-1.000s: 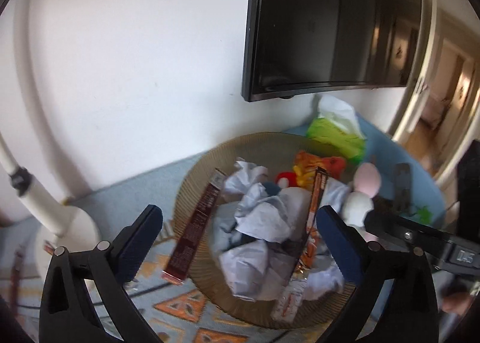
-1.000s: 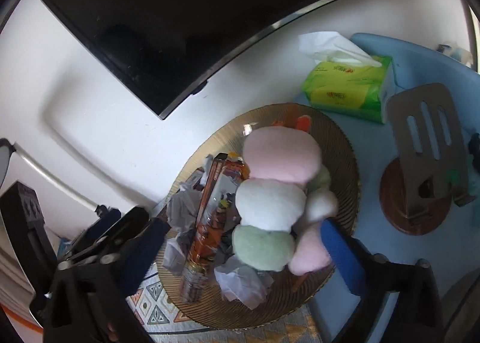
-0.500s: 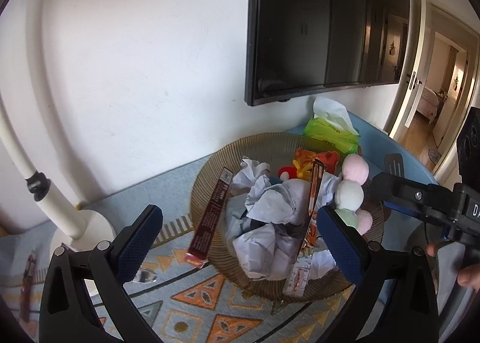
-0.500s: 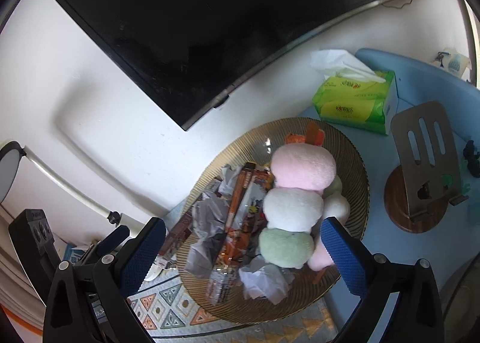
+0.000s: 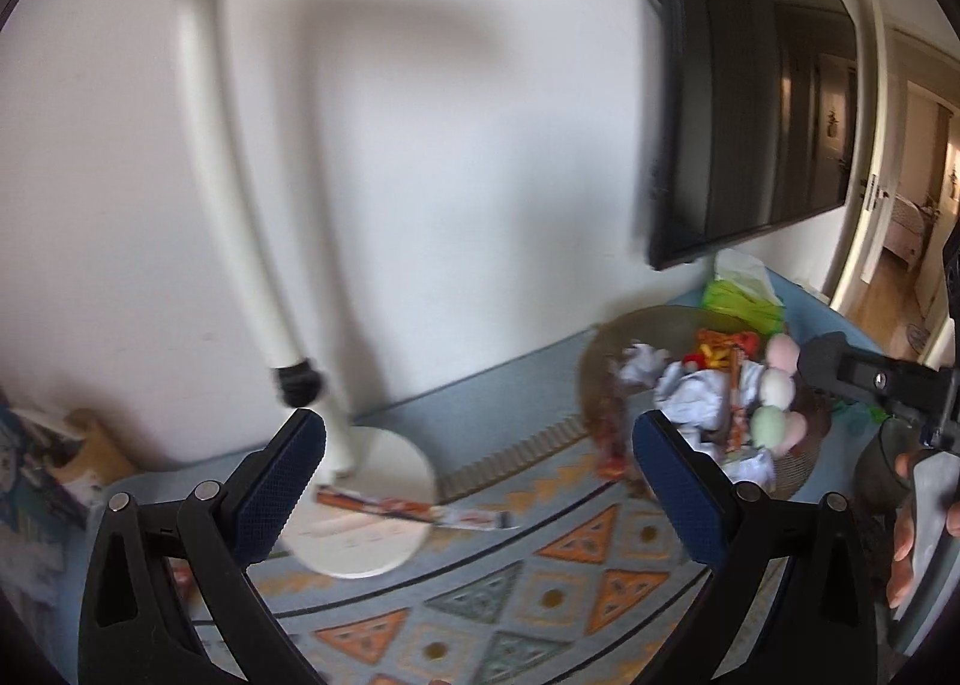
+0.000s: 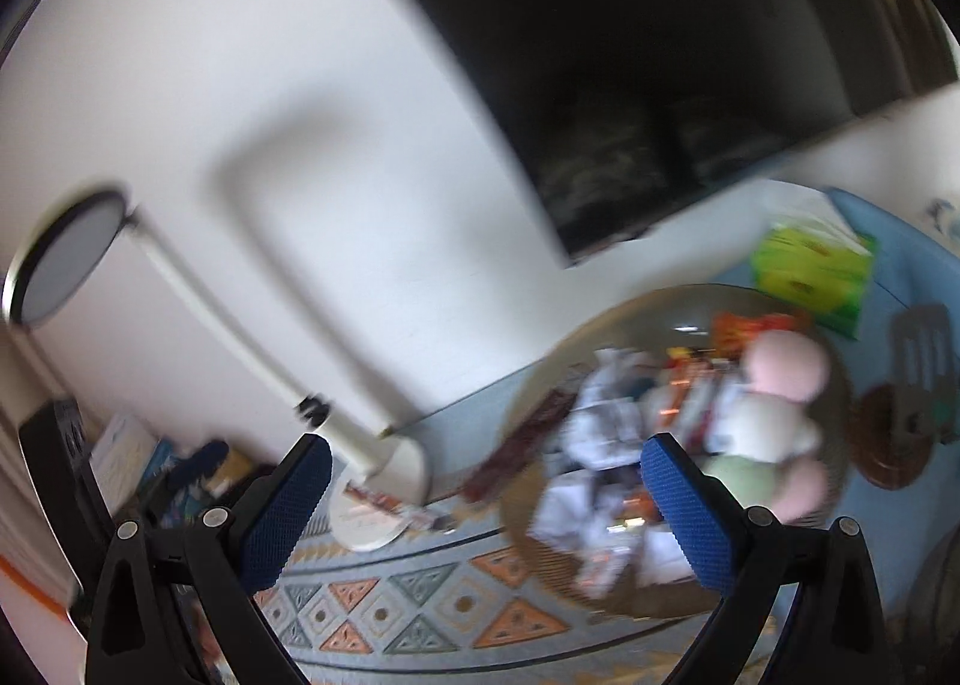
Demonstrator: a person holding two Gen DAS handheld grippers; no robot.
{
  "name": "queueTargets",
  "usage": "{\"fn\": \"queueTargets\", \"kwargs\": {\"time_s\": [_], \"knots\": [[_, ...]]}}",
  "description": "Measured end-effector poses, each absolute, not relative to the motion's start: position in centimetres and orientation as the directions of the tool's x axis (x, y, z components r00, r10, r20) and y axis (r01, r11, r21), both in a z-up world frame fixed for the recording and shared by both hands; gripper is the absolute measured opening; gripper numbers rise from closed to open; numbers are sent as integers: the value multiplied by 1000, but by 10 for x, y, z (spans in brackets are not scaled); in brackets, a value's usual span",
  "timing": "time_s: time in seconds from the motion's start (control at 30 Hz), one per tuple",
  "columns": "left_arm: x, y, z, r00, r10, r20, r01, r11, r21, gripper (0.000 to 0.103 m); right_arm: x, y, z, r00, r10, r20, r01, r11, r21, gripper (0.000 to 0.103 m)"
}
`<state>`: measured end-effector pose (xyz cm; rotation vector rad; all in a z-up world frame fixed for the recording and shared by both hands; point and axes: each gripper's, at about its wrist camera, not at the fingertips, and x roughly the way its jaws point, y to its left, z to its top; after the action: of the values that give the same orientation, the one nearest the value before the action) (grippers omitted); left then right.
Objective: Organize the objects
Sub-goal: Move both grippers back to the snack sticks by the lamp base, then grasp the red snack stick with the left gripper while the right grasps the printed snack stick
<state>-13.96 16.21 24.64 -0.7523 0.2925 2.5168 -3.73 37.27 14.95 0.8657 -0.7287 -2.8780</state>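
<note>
A round brown woven tray (image 5: pixel 630 325) (image 6: pixel 600 583) holds crumpled white paper (image 5: pixel 690 391), orange snack packs (image 5: pixel 717 343) and a pink, white and green plush toy (image 5: pixel 777 391) (image 6: pixel 780 403). A long orange snack pack (image 5: pixel 414 508) (image 6: pixel 390 505) lies across the white lamp base (image 5: pixel 360 505) (image 6: pixel 384 481). My left gripper (image 5: pixel 474 475) is open and empty, held back over the patterned mat. My right gripper (image 6: pixel 486 511) is open and empty, held back left of the tray; it also shows at the right edge of the left wrist view. Both views are motion-blurred.
A white desk lamp arm (image 5: pixel 240 205) rises at the left. A wall-mounted black TV (image 5: pixel 750 115) hangs above the tray. A green tissue box (image 5: pixel 744 295) (image 6: pixel 810 277) sits behind the tray. A brown-based phone stand (image 6: pixel 900 433) is at the right. Books (image 5: pixel 36 475) lie at far left.
Both grippers have pulled back and swung left away from the tray. The lamp base and the snack pack on it have come into view. The tray looks smaller and further right.
</note>
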Motion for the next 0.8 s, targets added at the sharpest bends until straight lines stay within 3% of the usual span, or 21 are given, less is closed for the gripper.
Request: {"fn": "queueTargets", "kwargs": {"time_s": [0.27,0.4,0.5,0.8], "knots": [[-158,50,235,-762,238,-602,-406,-900,159,103,-86,280,136,-721,-240,-650,113,-966,232,103],[-174,-8,201,-705,208,-678,-371,-923,102,102,-116,246,112,-636,-226,-738,186,-973,137,103],[-184,-35,167,-688,141,-712,-330,-934,134,103,-135,220,88,-579,-194,-792,236,-970,65,103],[-236,-72,81,-570,64,-819,-296,-946,132,102,-193,165,18,-521,-75,-850,316,-942,-110,103]]}}
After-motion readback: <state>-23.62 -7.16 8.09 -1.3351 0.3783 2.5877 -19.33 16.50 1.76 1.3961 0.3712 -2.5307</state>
